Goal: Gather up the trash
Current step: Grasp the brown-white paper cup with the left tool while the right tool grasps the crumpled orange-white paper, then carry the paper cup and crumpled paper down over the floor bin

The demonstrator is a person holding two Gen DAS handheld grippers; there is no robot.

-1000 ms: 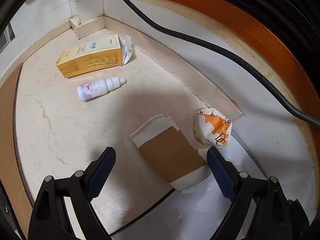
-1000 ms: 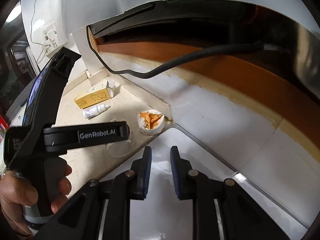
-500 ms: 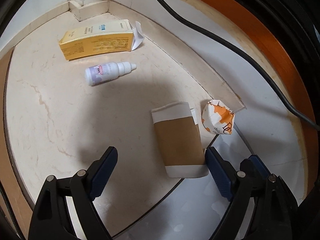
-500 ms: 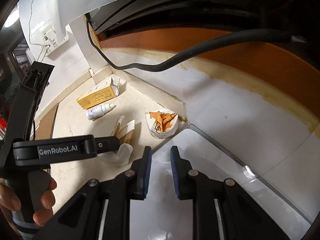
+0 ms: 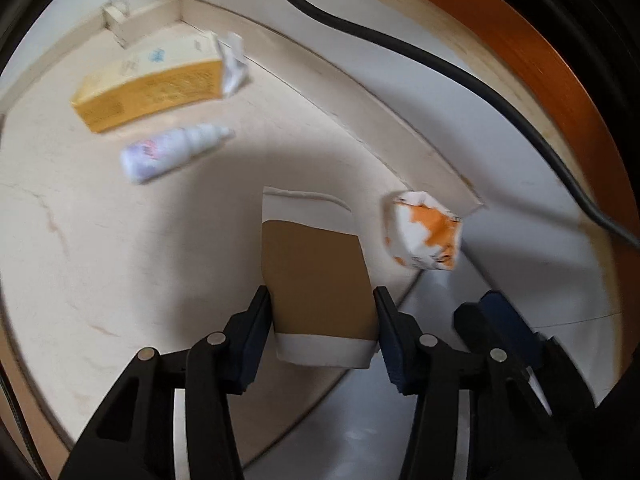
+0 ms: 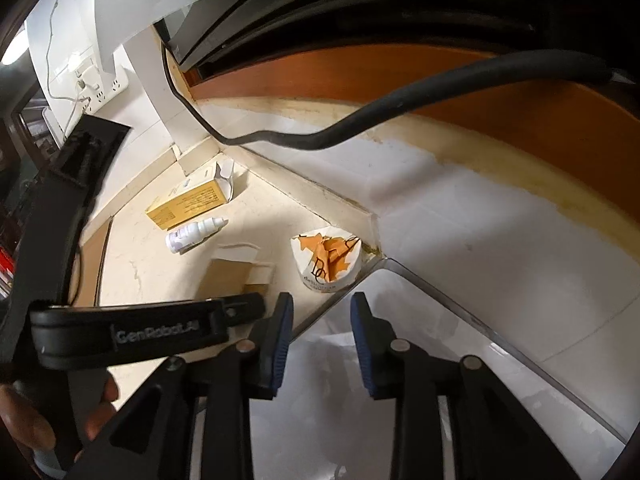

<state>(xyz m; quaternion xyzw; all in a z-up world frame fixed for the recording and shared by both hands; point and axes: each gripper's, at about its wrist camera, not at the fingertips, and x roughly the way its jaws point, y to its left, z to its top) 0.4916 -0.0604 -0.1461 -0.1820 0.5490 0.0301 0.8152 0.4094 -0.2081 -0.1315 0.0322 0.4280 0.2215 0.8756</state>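
Since the earlier frames the left gripper [image 5: 322, 320] has been brought down over the flattened white paper cup with a brown sleeve [image 5: 316, 276], and its jaws, wide a second ago, are closing with the cup between them. The blue pads are seen at the two long edges of the sleeve; whether they already press on it cannot be told.

The cup lies on the cream marble floor [image 5: 100, 240], near the corner of the wall, with its rim end toward the camera. It is judged to be very light, soft and easily creased, so it should be taken across the brown sleeve, where the paper is doubled and less slippery.

The right gripper [image 6: 322, 336] is held above the glossy white surface [image 6: 500, 280]; its jaws are narrow but opening, and nothing is between them. A crumpled white-and-orange paper wrapper [image 6: 328, 260] lies just ahead of it.

A yellow cardboard carton [image 5: 156, 88] and a small white dropper bottle [image 5: 172, 152] are left farther off, well apart from both grippers.
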